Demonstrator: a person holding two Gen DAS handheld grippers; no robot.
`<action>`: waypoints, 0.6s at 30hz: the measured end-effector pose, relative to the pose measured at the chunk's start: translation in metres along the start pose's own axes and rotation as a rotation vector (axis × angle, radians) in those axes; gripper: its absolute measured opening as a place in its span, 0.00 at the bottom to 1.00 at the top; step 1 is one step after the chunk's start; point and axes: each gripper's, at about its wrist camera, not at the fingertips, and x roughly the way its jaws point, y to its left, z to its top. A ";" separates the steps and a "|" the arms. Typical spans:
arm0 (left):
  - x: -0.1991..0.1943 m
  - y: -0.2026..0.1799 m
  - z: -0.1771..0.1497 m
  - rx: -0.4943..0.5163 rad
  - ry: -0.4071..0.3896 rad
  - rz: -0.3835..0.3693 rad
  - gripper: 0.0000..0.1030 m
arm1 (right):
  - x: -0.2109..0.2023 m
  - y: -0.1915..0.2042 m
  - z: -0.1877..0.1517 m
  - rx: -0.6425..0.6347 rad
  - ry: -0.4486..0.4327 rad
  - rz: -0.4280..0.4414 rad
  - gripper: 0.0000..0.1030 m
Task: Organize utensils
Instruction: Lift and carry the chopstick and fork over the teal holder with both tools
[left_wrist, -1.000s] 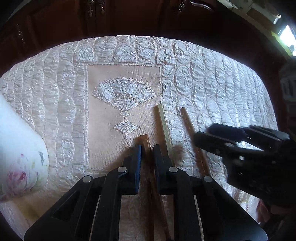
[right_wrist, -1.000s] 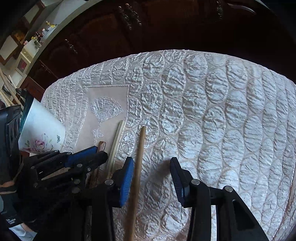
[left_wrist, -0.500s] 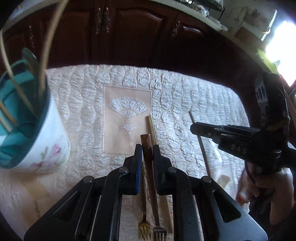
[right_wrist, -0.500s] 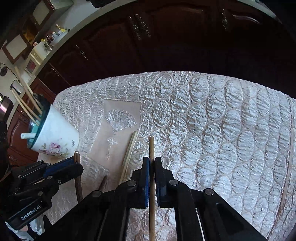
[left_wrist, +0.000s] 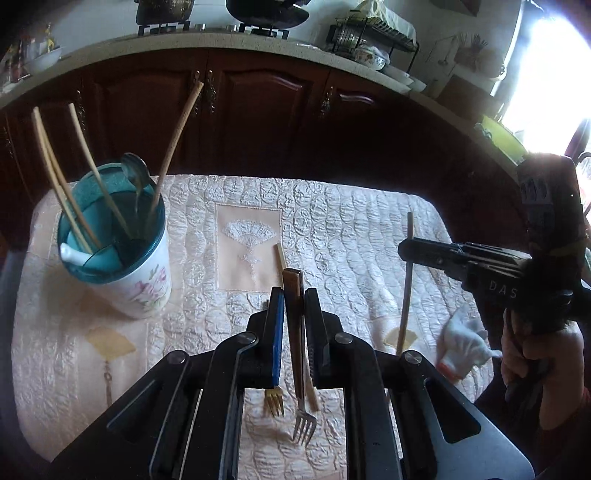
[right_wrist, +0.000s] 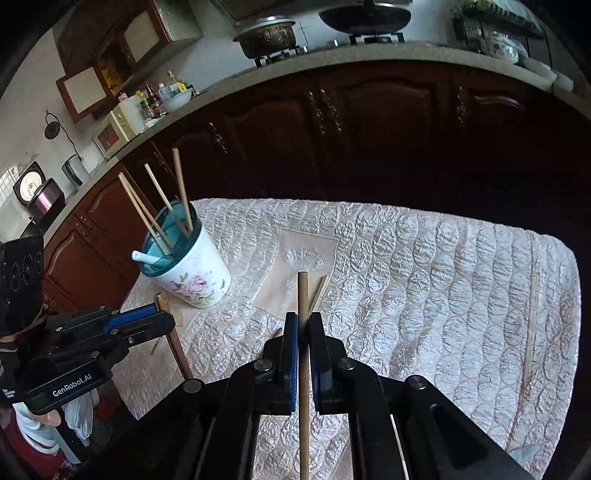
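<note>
My left gripper (left_wrist: 294, 295) is shut on a fork (left_wrist: 297, 354) with a brown handle, held above the table, tines toward me. A second gold fork (left_wrist: 273, 402) lies on the cloth below it. My right gripper (right_wrist: 303, 321) is shut on a wooden chopstick (right_wrist: 303, 354), also lifted; it shows in the left wrist view (left_wrist: 406, 280). A floral cup (left_wrist: 125, 266) with a teal liner holds several chopsticks and a spoon at the table's left; it also shows in the right wrist view (right_wrist: 192, 269). One pale chopstick (left_wrist: 281, 256) lies near the fan-embroidered panel.
The table carries a quilted white cloth (left_wrist: 351, 221). Another thin chopstick (right_wrist: 531, 325) lies near its right edge. Dark wooden cabinets (left_wrist: 258, 110) stand behind the table. A white cloth (left_wrist: 461, 343) is by the person's right hand.
Both grippers rose from the table, each carrying its utensil. The right gripper closed on the chopstick a second ago. The cup came fully into view.
</note>
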 end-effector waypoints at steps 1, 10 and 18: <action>-0.005 -0.001 -0.002 -0.001 -0.006 -0.003 0.09 | -0.007 0.003 -0.001 -0.006 -0.007 0.004 0.05; -0.045 -0.008 -0.011 0.007 -0.064 -0.007 0.09 | -0.046 0.018 0.000 -0.058 -0.062 -0.020 0.05; -0.070 -0.004 -0.005 0.007 -0.115 0.012 0.09 | -0.063 0.041 0.013 -0.102 -0.100 -0.024 0.05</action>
